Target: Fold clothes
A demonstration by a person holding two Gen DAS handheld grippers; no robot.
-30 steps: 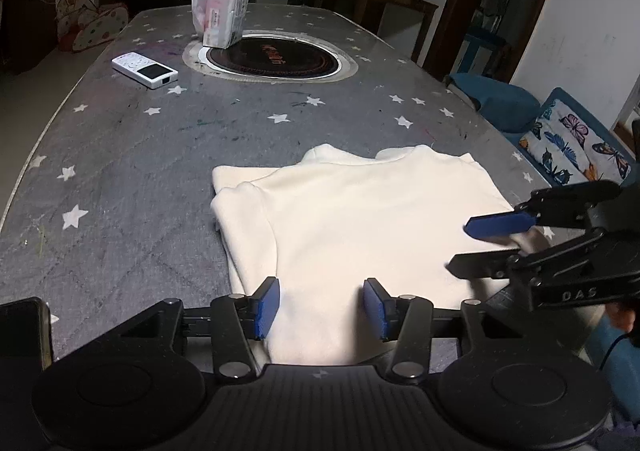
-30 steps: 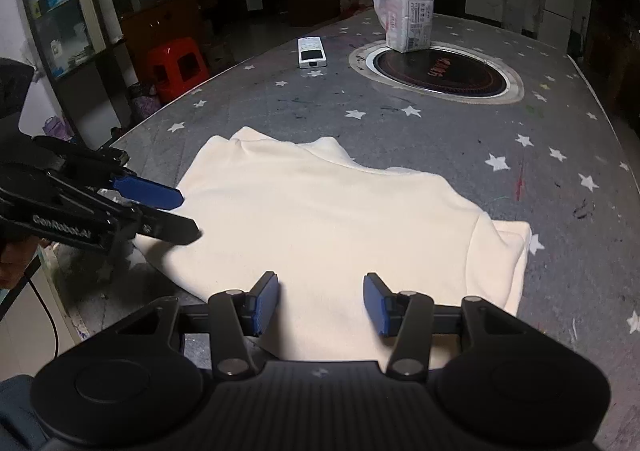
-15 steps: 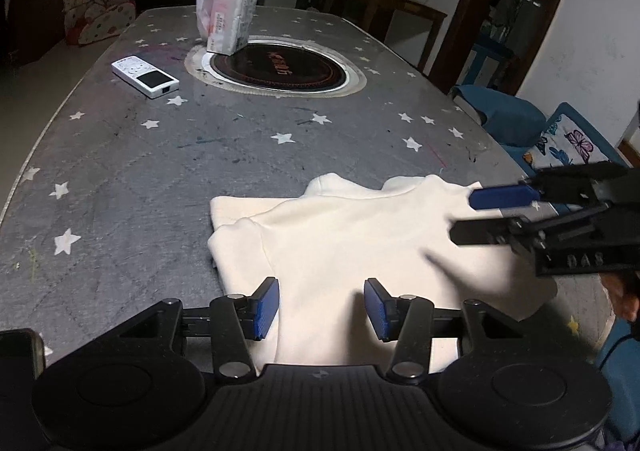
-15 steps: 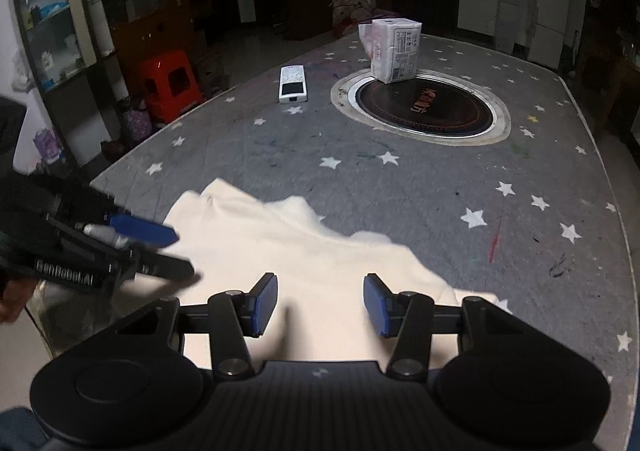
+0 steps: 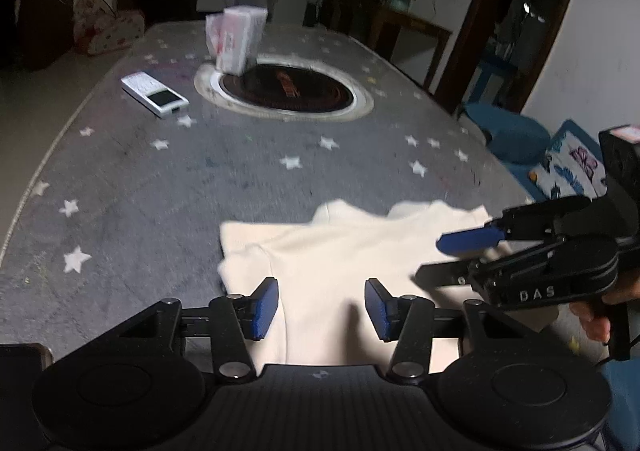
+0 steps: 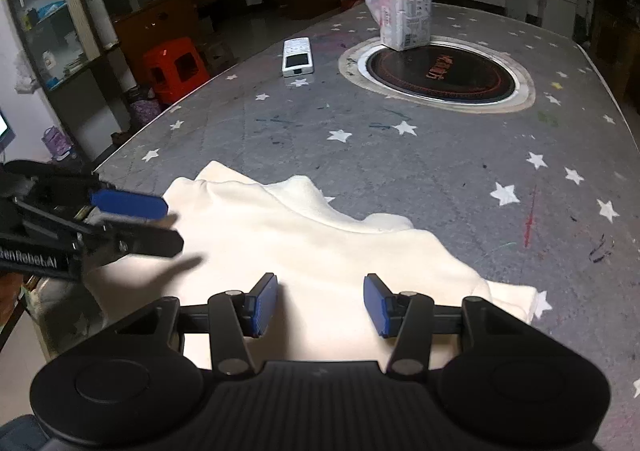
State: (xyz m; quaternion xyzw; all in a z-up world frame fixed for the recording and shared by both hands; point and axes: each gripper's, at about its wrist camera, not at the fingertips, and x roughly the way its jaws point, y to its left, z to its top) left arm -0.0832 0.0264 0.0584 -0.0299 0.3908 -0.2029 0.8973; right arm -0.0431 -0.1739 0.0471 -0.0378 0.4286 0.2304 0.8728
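A cream-white garment [image 5: 344, 251] lies folded flat on the grey star-patterned table [image 5: 160, 179], near its front edge; it also shows in the right wrist view [image 6: 304, 243]. My left gripper [image 5: 320, 307] is open and empty, held above the garment's near part. My right gripper [image 6: 320, 303] is open and empty, above the garment's near edge. The right gripper shows in the left wrist view [image 5: 440, 259], over the garment's right side. The left gripper shows in the right wrist view [image 6: 168, 223], over the garment's left side.
A white remote [image 5: 154, 95] and a wrapped tissue pack [image 5: 236, 41] lie at the far end beside a round black inset hob [image 5: 288, 89]. A red stool [image 6: 174, 65] and shelves stand left of the table. A blue seat [image 5: 516, 135] stands at right.
Both grippers have lifted and drawn back from the garment, staying open. The views now show more of the far table. The garment lies as before.
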